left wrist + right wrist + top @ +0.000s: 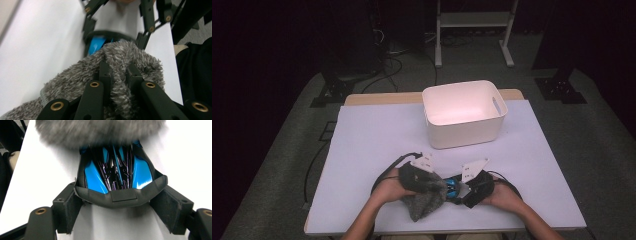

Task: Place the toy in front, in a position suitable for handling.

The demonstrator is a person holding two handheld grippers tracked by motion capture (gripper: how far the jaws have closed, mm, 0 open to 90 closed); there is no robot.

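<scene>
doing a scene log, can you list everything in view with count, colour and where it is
fuzzy cloth: one, grey, near edge of the table, pinched by the left gripper and draped over one end of the blue thing
blue and black thing: one, glossy blue with a black rim, between the two grippers, clamped at its rim by the right gripper; what it is I cannot tell
bin: one, white, with handle slots, far middle of the table
table: one, pale lavender top
frame: one, white, on the floor behind the table
left gripper: one, black, shut on the cloth
right gripper: one, black, pads against the rim
</scene>
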